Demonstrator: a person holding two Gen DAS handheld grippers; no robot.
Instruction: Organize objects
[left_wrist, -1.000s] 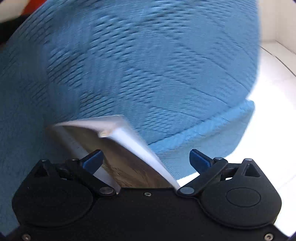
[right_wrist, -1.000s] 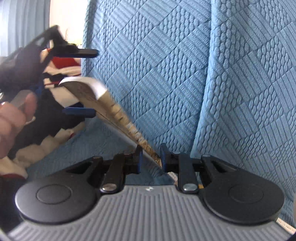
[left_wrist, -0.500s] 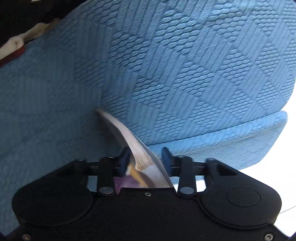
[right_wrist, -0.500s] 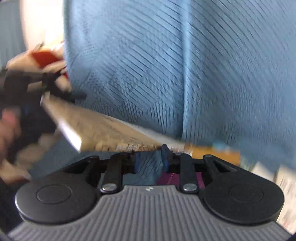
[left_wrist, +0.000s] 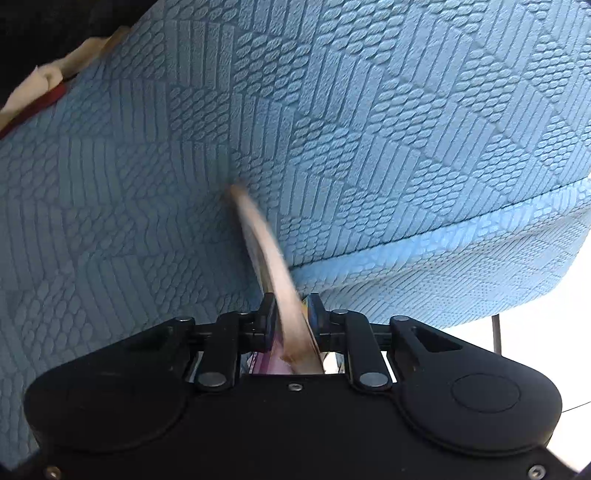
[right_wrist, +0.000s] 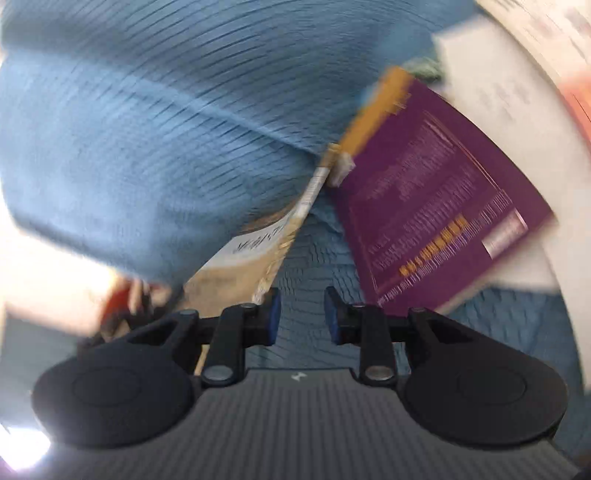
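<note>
Two tools show, one per wrist view. Nearest in the left view, the black left tool (left_wrist: 289, 314) has its jaws closing on the edge of a thin tan-covered book (left_wrist: 275, 273); the pads seem to press on it, with a purple patch just visible behind them. That book runs edge-on away from the tool, and its far corner meets the blue quilted fabric cushion (left_wrist: 369, 129) that fills most of the view.

In the right view, which is badly blurred, the grey-and-black right tool (right_wrist: 302, 315) has its blue-padded jaws apart, with nothing between them but blue fabric. Just beyond on the left lies the tan book (right_wrist: 251, 254), its pale cover bearing dark characters too smeared to read. To the right lies a purple paperback book with an orange spine (right_wrist: 436, 199), its back cover showing orange and white print, illegible, and a pale box that may be a barcode. White papers (right_wrist: 517, 122) lie beyond it.
</note>
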